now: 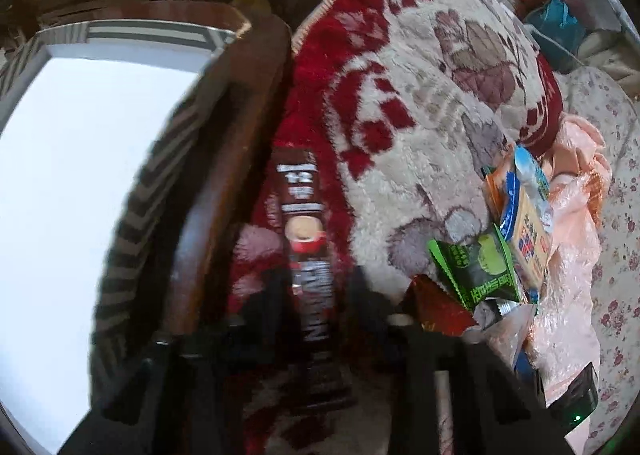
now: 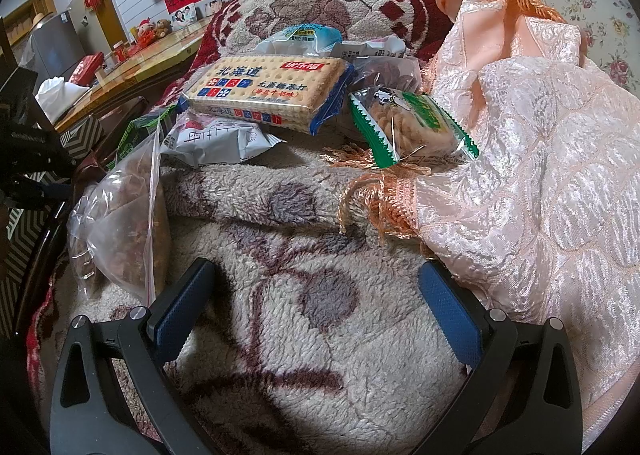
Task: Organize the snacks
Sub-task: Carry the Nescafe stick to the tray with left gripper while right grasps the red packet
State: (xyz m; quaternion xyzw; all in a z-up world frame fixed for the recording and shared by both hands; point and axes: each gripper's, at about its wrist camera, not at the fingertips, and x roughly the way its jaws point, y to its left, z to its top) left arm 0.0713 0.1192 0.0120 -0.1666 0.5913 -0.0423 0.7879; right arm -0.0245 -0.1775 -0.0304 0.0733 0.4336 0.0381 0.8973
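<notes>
Your left claw (image 1: 316, 295) points steeply down, and its jaws have drawn in narrow around a long brown coffee-mix sachet (image 1: 306, 239). The picture is blurred, but the dark fingers sit tight against both long sides of the packet near its lower half, so I judge it gripped rather than merely straddled. The sachet runs lengthwise away from the claw, its far end pointing toward the dark wooden rail (image 1: 224, 159). It lies on the red edge of the plush blanket (image 1: 400, 127), right beside that rail. Just past the rail sits a box with a zigzag-striped rim (image 1: 132, 191) and a plain white inside, apparently empty. That is probably the bin for sorting, so taking the stick nearest the box makes sense.

To the other side of the left claw, apart from it, the rest of the pile lies bunched against a peach fringed cloth (image 1: 576, 223): a green sachet (image 1: 480, 267), a red foil wrapper (image 1: 436, 307) and a cracker pack standing on edge.

Your right claw (image 2: 316, 319) is spread wide with nothing between its blue pads (image 2: 180, 307), held low over bare blanket, likely waiting its turn. Every snack there lies well ahead of it: a clear zip bag of brownish pieces (image 2: 120, 223) nearest, off the left pad; farther on a white pouch (image 2: 216, 143), the Hokkaido cracker pack (image 2: 268, 91) and a green-edged biscuit packet (image 2: 412, 127) resting on the cloth's fringe.
</notes>
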